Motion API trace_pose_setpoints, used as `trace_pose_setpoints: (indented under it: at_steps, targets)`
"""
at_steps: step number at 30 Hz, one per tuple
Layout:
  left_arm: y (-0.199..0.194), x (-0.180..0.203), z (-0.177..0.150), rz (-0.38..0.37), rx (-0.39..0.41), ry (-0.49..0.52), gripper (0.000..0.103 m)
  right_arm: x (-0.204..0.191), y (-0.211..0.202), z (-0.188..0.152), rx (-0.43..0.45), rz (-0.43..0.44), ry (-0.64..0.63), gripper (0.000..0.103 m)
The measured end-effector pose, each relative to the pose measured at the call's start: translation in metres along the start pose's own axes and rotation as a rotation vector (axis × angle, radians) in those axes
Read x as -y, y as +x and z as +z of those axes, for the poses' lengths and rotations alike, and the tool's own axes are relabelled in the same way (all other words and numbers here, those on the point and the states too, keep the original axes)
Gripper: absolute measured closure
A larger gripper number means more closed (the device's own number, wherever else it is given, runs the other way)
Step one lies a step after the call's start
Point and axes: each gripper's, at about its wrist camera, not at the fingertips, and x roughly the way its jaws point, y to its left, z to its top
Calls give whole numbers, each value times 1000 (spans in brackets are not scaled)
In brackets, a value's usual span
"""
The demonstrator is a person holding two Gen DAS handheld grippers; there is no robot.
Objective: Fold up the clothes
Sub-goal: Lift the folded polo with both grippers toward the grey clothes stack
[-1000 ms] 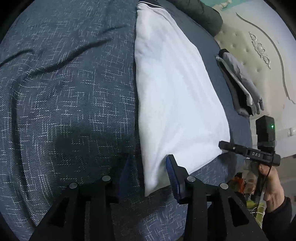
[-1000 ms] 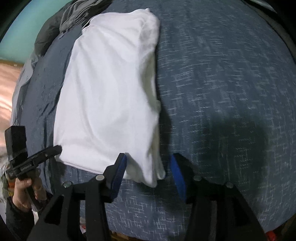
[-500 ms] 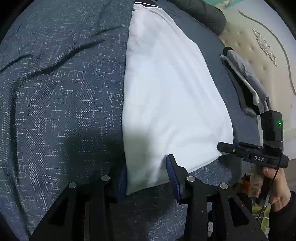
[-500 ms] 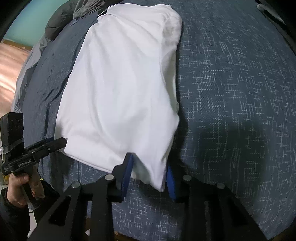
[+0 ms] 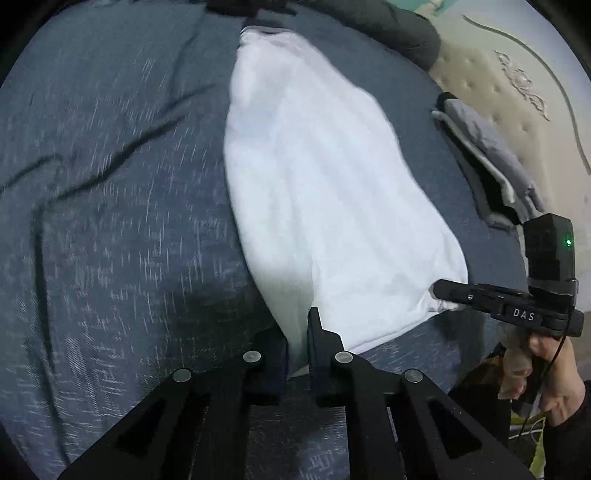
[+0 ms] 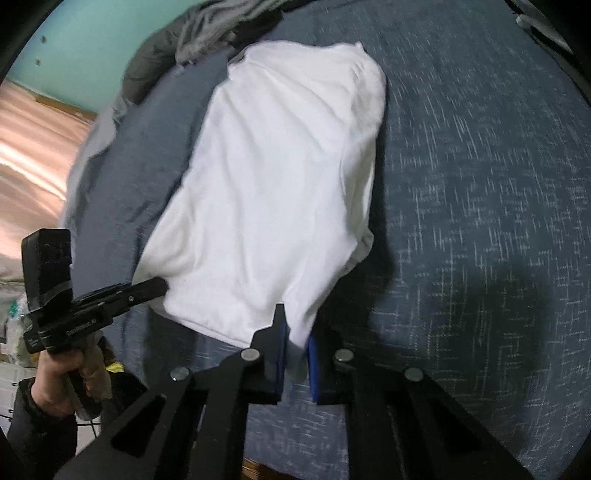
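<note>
Pinching both near corners of the white shirt, left gripper and right gripper each clamped on cloth at 6 o'clock, it's lying narrowed lengthwise on the bed, so I'd guess a crosswise fold's left.

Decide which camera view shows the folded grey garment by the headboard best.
The left wrist view: the folded grey garment lies beside the cream headboard, unobstructed. The right wrist view does not show it, only a rumpled grey pile elsewhere.
</note>
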Motion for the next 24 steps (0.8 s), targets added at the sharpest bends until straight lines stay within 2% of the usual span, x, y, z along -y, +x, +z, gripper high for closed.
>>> trace_pose_setpoints:
  at_steps: [6,13,24]
  targets:
    - [-37,24,28,-34,54,47,95,-4,-39,8,78,69,12,95]
    - [-73,64,78,-77,112,87,95,-32,-81,54,182,100,-34,95]
    - [-116,137,191,-82,205,151,96,-36,-154,160,307,127,-36,96]
